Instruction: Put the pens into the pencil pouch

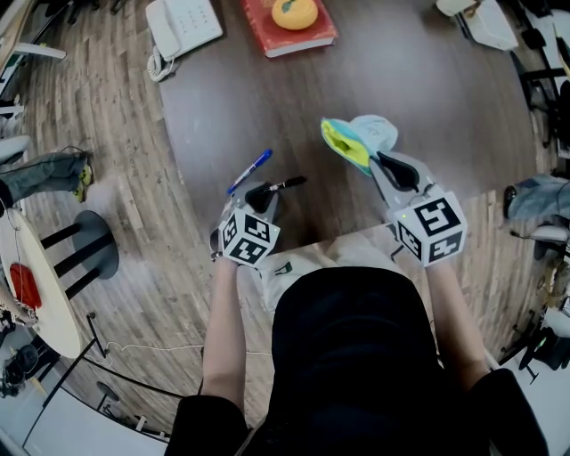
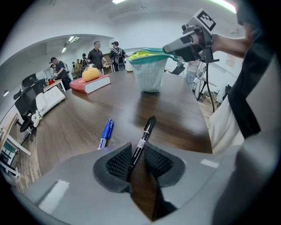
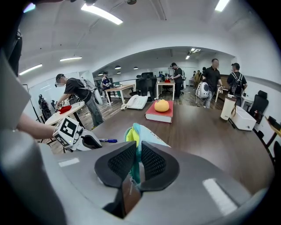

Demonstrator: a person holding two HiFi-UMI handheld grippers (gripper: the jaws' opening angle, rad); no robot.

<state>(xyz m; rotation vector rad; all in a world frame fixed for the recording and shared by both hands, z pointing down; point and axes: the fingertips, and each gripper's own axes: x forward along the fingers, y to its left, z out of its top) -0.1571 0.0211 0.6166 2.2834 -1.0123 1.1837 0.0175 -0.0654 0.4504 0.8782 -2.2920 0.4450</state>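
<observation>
Desk (image 1: 401, 80) of dark wood carries a blue pen (image 1: 249, 171), a red book (image 1: 289, 36) with an orange object (image 1: 294, 12) on top, and a white telephone (image 1: 183, 25) at the far edge.

The left gripper (image 1: 260, 193) points down at the desk. Its fingers (image 2: 116, 162) are closed on a black pen (image 2: 145, 136), held near its rear end, and the capped end juts forward past the fingertips. The blue pen lies flat on the desk just to the left of the black pen, apart from the gripper.

The right gripper (image 1: 392, 167) holds the pencil pouch (image 1: 356, 141). Its fingers (image 3: 118, 165) are clamped on the teal edge at the pouch mouth. The pouch stands on the desk with its mouth open and yellow lining showing. It sits to the right of both pens and well apart from them. Neither pen is in the pouch.
</observation>
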